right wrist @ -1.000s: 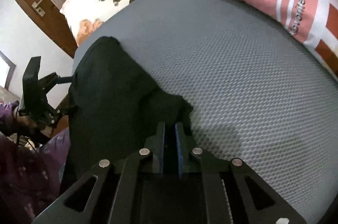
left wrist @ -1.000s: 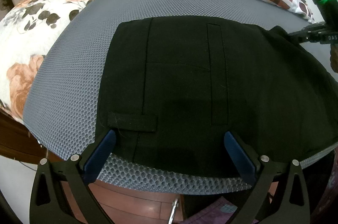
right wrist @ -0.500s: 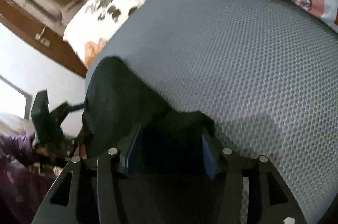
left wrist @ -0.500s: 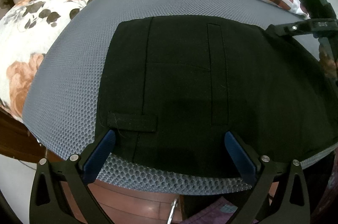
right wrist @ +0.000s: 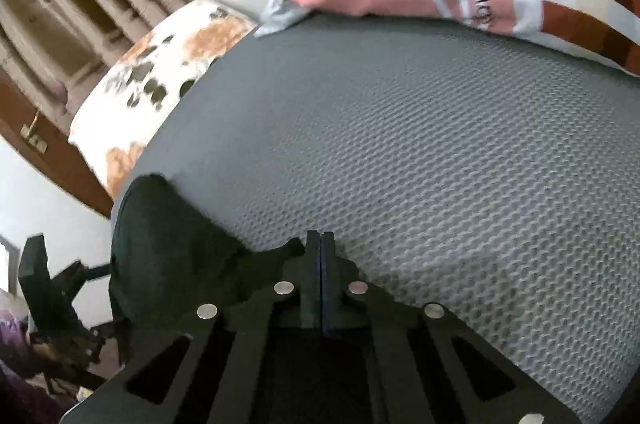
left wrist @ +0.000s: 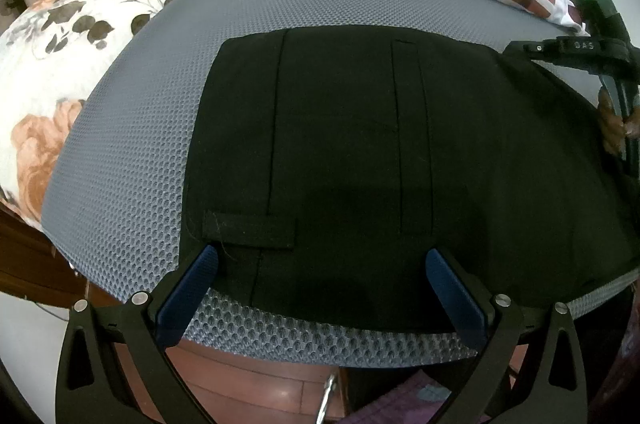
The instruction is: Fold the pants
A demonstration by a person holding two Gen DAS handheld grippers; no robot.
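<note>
The pants (left wrist: pixel 360 152) are matt black woven cloth, smooth with stitched seams. The mattress (right wrist: pixel 460 164) wears a rough grey honeycomb mesh. The pillow (left wrist: pixel 52 64) is soft floral cotton. The floor (left wrist: pixel 256 388) is glossy reddish wood. The left gripper (left wrist: pixel 320 288) is matt black plastic with shiny metal screws.

Two black, angular claws are filling the lower edge of each wrist view. The left claw (left wrist: pixel 320 288) is showing dark blue pads (left wrist: pixel 188 296) on its fingers, round silver screws (left wrist: pixel 140 298) along a frame with triangular cut-outs. The right claw (right wrist: pixel 320 280) is showing the same black frame, four silver screws (right wrist: pixel 284 288) and blue pad edges; seen from the left wrist, its body is glowing with a green light and bearing small white lettering, with a patch of skin beside it.
</note>
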